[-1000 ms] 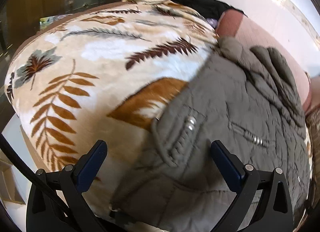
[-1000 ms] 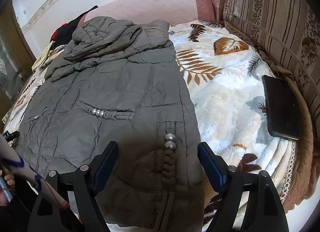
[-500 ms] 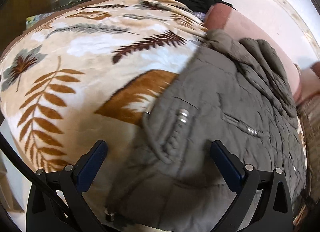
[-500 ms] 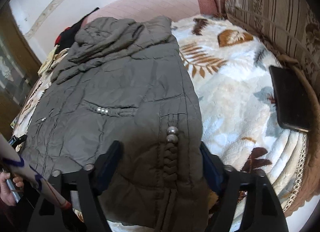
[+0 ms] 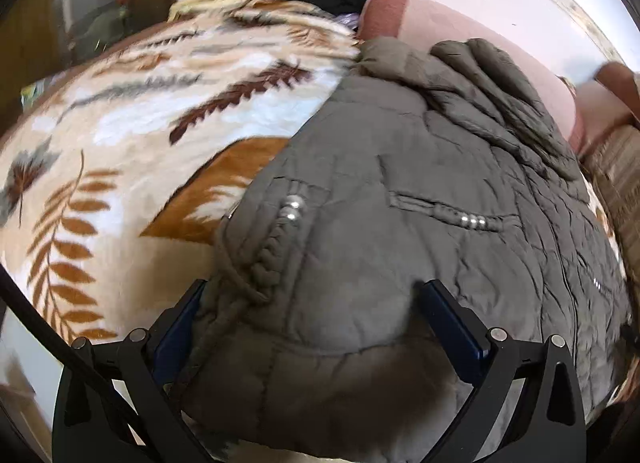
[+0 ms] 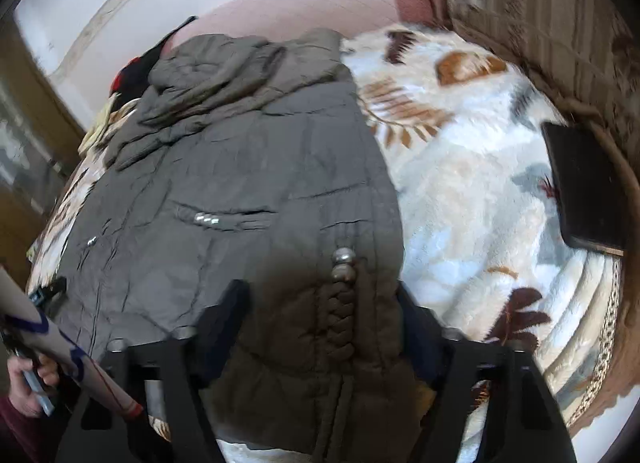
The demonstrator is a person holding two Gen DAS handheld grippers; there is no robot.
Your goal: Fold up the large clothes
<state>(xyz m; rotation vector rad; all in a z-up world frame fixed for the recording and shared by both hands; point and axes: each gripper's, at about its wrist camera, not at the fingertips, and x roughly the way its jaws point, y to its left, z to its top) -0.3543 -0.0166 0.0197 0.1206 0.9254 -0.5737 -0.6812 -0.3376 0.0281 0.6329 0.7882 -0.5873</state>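
Jacket (image 5: 400,223) hem lies btwn both grippers' wide-apart jaws; hem edge cut off, right view blurred.

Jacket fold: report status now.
Left gripper and right gripper open, straddling hem corners. Grey jacket flat on blanket, unfolded. Phone off to side.

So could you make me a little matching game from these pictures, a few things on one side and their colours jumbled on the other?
Things:
1. padded coat
2. fleece blanket
3. flat phone-like slab
4. bolster at the far end

Colours:
a. black
b. pink
c. olive grey
d. cream with brown leaves

Pairs: 1-c, 2-d, 3-a, 4-b
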